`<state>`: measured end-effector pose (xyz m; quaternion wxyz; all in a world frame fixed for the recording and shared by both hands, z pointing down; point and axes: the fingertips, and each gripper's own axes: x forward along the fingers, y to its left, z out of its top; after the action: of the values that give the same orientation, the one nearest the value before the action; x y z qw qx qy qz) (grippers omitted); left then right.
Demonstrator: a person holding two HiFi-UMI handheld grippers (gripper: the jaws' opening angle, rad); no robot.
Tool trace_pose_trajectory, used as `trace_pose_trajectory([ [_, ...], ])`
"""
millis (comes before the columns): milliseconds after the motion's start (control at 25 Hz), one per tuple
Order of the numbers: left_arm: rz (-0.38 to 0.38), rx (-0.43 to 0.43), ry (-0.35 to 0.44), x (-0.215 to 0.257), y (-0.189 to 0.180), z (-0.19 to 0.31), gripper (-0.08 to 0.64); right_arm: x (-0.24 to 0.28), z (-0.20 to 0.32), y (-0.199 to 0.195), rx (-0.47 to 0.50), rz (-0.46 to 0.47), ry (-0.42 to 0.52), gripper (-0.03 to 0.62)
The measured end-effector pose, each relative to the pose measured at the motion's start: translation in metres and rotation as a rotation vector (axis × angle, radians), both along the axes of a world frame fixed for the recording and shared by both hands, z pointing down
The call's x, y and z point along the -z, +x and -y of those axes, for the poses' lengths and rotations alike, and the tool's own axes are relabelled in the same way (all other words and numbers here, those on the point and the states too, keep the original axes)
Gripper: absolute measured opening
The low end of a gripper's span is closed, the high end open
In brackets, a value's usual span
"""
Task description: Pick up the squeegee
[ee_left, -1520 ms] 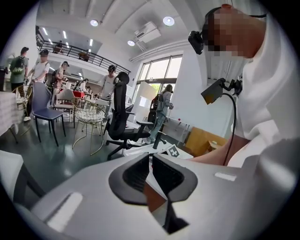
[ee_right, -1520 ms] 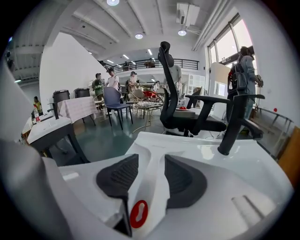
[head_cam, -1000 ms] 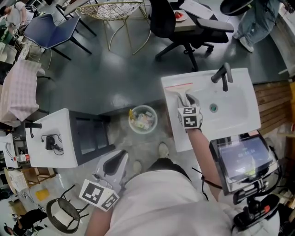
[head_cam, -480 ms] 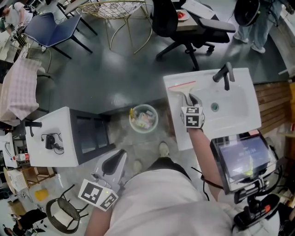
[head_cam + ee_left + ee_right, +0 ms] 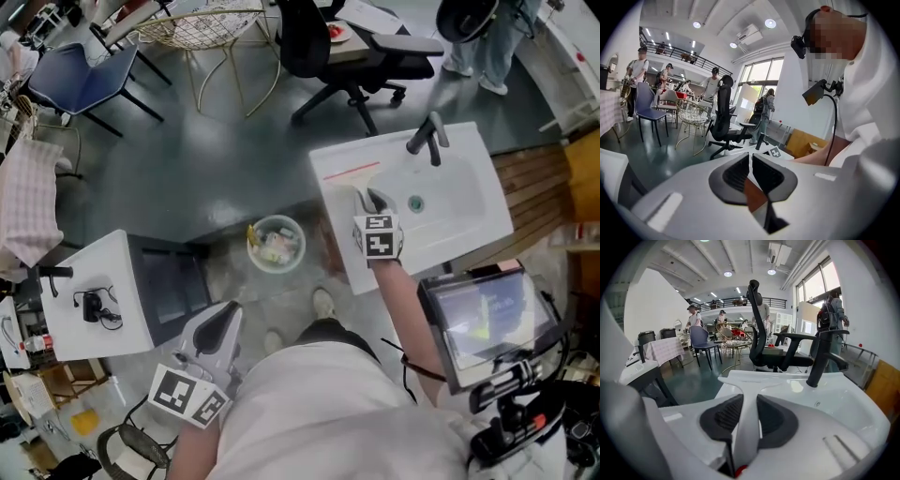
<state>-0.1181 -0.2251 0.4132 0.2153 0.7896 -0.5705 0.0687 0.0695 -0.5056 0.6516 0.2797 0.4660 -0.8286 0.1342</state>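
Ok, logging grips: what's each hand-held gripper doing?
Left hand-held gripper: closed, empty.
Right hand-held gripper: just closed on the squeegee handle.

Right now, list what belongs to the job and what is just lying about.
Job: squeegee; right gripper, jaws just closed on its handle; sink under it.
Lying about: faucet, bin, office chair, screen, left gripper (shut, empty).

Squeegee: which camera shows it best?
Right gripper view: the squeegee fills the centre, its handle in the right tool, whose jaws have just closed on it. Head view shows it small, over the sink edge. Left gripper view doesn't show it.
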Motion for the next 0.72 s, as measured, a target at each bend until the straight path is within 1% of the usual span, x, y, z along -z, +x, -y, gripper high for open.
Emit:
trace_pose_trajectory([
  [400,-0.018,-0.057,0.049,0.010,-0.013,-0.033,0.031,0.036,-0.049,0.015,-0.037,0.003,0.032,0.097],
  [720,-0.042,-0.112,0.084,0.015,-0.022,-0.073,0.031,0.074,-0.104,0.019,-0.063,0.021,0.065,0.097],
])
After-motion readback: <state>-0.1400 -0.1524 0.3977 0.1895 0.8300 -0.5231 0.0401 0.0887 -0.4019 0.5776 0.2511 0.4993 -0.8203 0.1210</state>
